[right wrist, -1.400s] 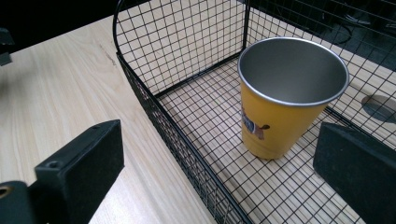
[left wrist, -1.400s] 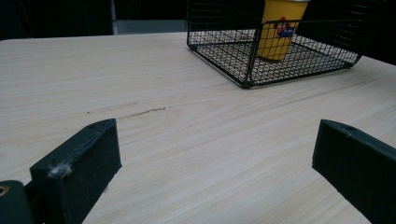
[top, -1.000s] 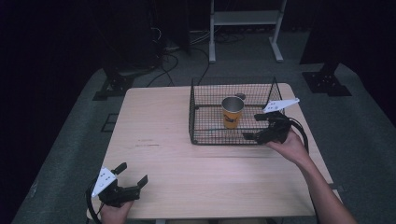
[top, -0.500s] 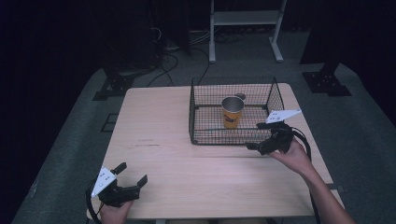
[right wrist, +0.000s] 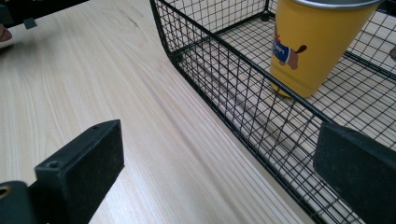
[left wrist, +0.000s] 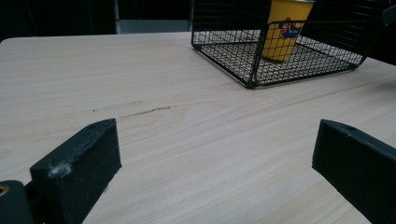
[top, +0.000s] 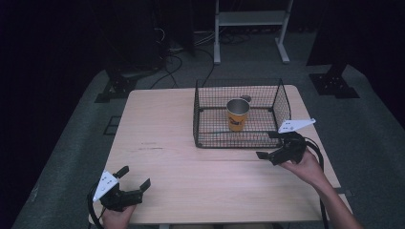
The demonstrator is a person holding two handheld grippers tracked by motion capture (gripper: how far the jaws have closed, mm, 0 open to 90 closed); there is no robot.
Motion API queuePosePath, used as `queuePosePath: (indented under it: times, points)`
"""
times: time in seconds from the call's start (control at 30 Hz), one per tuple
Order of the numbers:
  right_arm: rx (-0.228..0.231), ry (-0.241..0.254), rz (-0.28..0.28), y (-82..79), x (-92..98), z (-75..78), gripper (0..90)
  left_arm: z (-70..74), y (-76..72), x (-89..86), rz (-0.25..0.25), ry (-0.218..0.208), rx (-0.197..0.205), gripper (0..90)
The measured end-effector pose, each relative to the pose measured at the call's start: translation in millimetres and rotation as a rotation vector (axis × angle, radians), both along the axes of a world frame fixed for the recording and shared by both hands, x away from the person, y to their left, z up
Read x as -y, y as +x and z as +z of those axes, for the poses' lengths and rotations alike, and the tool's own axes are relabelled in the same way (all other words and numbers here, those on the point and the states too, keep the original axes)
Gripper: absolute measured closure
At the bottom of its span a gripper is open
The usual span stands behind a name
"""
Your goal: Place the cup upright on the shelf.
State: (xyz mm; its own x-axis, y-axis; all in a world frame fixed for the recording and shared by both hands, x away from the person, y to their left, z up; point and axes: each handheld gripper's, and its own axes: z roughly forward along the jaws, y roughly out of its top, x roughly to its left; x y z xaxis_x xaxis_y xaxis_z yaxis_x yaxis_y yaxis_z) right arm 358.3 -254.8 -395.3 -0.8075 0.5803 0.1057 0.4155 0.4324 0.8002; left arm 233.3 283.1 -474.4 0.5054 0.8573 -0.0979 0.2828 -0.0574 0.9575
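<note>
High view: fixed overhead at the near side, looking forward and down; takes in the whole surface (top: pixel 172 143), with the floor and a stand beyond its far edge.

Left gripper view: sits low at the near-left corner, faces far-right across the wood; wire basket (left wrist: pixel 299 65) far off.

Right gripper view: low, close against the basket's near wall, looking left along it.

All three share the basket and yellow cup (top: pixel 237 114).

Left gripper (top: pixel 135 179) and right gripper (top: pixel 267 145), both with jaws wide apart.
</note>
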Motion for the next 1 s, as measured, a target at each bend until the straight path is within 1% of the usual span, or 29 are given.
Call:
queuePosePath:
  times: [0.1, 0.17, 0.23, 0.43, 0.6, 0.7, 0.77, 0.87, 0.93, 1.0]
  points:
    - [-0.007, 0.019, 0.006, -2.4, 1.8, -0.2, 1.4, 0.3, -0.3, -0.1, 0.002, -0.001, 0.001, 0.4]
    - [-0.001, 0.012, 0.004, -4.2, 2.2, -0.8, 1.4, 0.7, -0.6, -0.7, 0.002, -0.003, 0.005, 0.4]
    - [-0.009, 0.013, 0.005, -5.0, 3.1, -2.0, 1.4, 0.9, -0.9, -1.2, 0.004, -0.002, 0.006, 0.4]
    - [-0.014, 0.0, -0.009, -8.1, 8.1, -8.3, 1.4, 0.7, -1.1, -2.2, 0.008, -0.007, 0.008, 0.4]
    - [-0.022, 0.005, -0.015, -11.1, 13.9, -13.5, 1.4, 0.6, -1.1, -1.8, 0.009, -0.008, 0.008, 0.4]
    - [-0.014, 0.003, -0.022, -13.8, 16.9, -14.7, 1.4, 0.6, -1.5, -1.6, 0.011, -0.008, 0.008, 0.4]
    - [-0.011, 0.011, -0.028, -16.4, 19.8, -15.6, 1.4, 0.7, -1.8, -1.7, 0.01, -0.007, 0.012, 0.4]
    - [-0.009, 0.005, -0.033, -19.5, 23.0, -18.4, 1.4, 0.8, -2.0, -2.1, 0.012, -0.01, 0.013, 0.4]
    - [-0.015, 0.002, -0.039, -20.8, 24.7, -20.3, 1.4, 0.7, -1.9, -1.9, 0.012, -0.009, 0.013, 0.4]
    - [-0.017, 0.011, -0.04, -22.9, 27.3, -23.3, 1.4, 0.5, -1.6, -1.7, 0.011, -0.009, 0.011, 0.4]
